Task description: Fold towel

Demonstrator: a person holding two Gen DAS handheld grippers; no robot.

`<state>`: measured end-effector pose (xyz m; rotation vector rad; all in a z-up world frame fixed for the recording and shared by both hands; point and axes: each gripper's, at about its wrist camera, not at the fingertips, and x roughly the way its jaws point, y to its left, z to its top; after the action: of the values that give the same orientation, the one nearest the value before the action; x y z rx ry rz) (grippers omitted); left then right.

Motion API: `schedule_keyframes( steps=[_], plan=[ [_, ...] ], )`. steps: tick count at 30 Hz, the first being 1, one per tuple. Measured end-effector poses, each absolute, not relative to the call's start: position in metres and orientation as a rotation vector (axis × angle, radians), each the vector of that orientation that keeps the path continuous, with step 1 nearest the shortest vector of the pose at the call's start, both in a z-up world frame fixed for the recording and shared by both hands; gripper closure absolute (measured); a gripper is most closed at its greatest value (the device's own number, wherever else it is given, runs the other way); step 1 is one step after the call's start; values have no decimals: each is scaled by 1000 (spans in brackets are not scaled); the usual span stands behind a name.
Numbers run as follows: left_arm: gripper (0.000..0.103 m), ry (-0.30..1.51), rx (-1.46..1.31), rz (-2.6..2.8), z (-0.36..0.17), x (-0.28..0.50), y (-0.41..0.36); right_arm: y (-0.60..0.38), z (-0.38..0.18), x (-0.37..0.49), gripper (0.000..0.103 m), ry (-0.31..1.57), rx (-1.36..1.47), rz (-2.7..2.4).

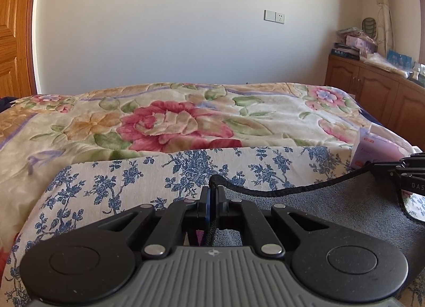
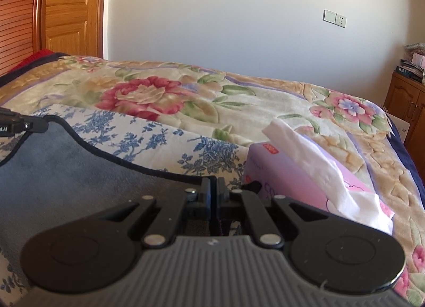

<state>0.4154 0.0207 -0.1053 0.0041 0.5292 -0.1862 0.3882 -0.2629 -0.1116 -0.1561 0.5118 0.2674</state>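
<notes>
The towel (image 1: 332,200) is dark grey with a black corded hem and lies over a blue-flowered white cloth (image 1: 127,182) on the bed. My left gripper (image 1: 213,190) is shut on the towel's hem at one corner. My right gripper (image 2: 213,183) is shut on the hem at the other corner; the towel (image 2: 66,163) spreads to its left. The hem sags in a curve between the two grippers. The right gripper (image 1: 409,171) shows at the right edge of the left wrist view, and the left gripper (image 2: 24,125) at the left edge of the right wrist view.
A pink tissue box (image 2: 305,190) with white tissue sticking out sits on the bed just right of my right gripper. A flowered blanket (image 1: 172,121) covers the bed. A wooden cabinet (image 1: 377,91) stands at the right and a wooden door (image 2: 69,9) at the left.
</notes>
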Motion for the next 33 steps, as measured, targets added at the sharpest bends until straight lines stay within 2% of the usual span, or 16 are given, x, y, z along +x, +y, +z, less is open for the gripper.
schedule_keyframes(
  steps=[3,4,5,7,8,9,10,11,16,18,21,24,26,33],
  plan=[
    [98,535,11,-186,-108,418,20,-262,-115,391,97,530,-153,262],
    [97,540,15,-186,-109,419,19,-262,-116,392,90,536,-155,258],
    [97,544,16,-189,-110,419,18,-262,-116,392,88,538,-158,256],
    [95,537,5,-196,-110,419,19,-263,-116,391,88,540,-157,261],
    [89,538,4,-201,-110,418,19,-264,-116,391,85,542,-157,256],
    [75,541,5,-202,-110,418,18,-264,-116,390,77,543,-158,249],
    [68,541,8,-199,-109,418,18,-265,-115,389,57,542,-154,244],
    [58,536,12,-192,-108,416,17,-266,-113,388,45,538,-144,242],
    [51,538,-5,-194,-101,410,16,-266,-105,375,45,534,-130,240],
    [41,534,7,-190,-96,404,14,-265,-100,368,43,532,-133,240],
    [31,525,9,-182,-84,392,13,-264,-91,355,41,537,-107,236],
    [30,530,16,-178,-73,382,11,-264,-83,342,37,545,-85,229],
    [27,525,16,-178,-64,373,11,-264,-77,332,29,542,-69,224],
    [15,506,42,-165,-36,341,9,-261,-56,298,16,521,-54,212]
  ],
)
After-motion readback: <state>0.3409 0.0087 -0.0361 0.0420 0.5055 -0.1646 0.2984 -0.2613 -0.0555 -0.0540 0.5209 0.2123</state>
